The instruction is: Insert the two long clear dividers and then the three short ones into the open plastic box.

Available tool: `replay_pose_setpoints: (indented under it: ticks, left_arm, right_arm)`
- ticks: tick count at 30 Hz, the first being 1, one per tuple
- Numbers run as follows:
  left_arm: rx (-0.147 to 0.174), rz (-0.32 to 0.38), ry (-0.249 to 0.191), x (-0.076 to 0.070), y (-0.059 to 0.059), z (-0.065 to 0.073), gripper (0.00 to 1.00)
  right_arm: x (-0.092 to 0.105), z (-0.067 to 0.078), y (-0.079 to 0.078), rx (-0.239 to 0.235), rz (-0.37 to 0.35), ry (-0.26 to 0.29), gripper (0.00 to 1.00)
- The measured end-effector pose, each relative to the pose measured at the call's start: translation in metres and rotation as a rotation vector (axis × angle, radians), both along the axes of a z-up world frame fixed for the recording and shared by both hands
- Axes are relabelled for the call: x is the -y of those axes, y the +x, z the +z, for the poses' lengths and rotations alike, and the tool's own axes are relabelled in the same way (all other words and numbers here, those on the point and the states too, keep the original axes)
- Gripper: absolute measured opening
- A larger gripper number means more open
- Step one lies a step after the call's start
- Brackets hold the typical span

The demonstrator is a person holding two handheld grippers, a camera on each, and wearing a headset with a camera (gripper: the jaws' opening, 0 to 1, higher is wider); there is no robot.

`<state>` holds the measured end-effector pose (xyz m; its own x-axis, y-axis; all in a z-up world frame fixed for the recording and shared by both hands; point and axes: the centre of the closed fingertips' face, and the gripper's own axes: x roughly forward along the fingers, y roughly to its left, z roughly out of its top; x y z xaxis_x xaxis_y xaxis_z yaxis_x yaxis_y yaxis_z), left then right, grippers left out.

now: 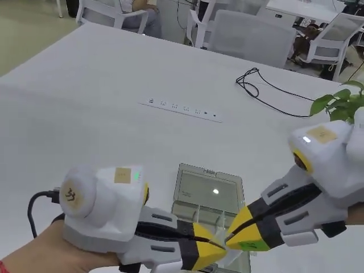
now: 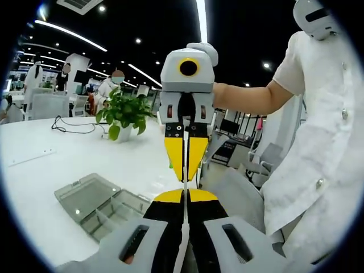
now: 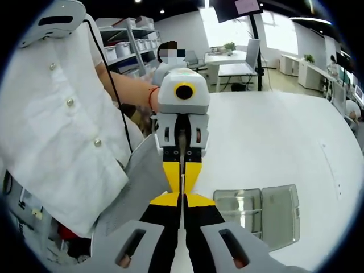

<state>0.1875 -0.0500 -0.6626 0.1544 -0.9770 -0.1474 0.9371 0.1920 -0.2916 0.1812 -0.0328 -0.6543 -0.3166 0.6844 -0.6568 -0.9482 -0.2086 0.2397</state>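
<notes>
The open clear plastic box (image 1: 207, 190) lies on the white table (image 1: 114, 85) with its lid folded back, some dividers standing inside. It also appears in the left gripper view as the box (image 2: 96, 205) and in the right gripper view as the box (image 3: 261, 213). My left gripper (image 1: 219, 248) and right gripper (image 1: 230, 239) meet tip to tip just above the box's near end. Both are shut on a thin clear divider (image 2: 185, 186), seen edge-on between the yellow jaws. In its own view the right gripper (image 3: 182, 199) faces the left gripper (image 3: 182, 181).
A flush power strip (image 1: 182, 108) sits mid-table, with a black cable (image 1: 261, 91) beyond it. A potted plant (image 1: 338, 105) stands at the right edge. Chairs (image 1: 244, 34) line the far side. The person's white shirt (image 2: 307, 142) is close behind.
</notes>
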Motion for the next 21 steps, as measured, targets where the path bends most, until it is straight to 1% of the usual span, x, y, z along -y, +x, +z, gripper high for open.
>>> replay_pose_setpoints:
  ticks: [5,12,21]
  left_arm:
    - [0.004,0.002,0.008,-0.0014,0.0,-0.0015,0.0]
    - [0.004,0.012,0.008,-0.0025,0.0007,-0.0022,0.0]
    - [-0.01,0.029,0.006,-0.0069,0.0012,-0.0033,0.0]
  right_arm:
    - [-0.0004,-0.0018,0.0006,-0.003,0.001,-0.001,0.03]
    - [-0.0024,-0.0016,0.0003,-0.003,-0.003,-0.002,0.03]
    - [-0.0029,-0.001,0.0035,0.004,-0.011,0.001,0.03]
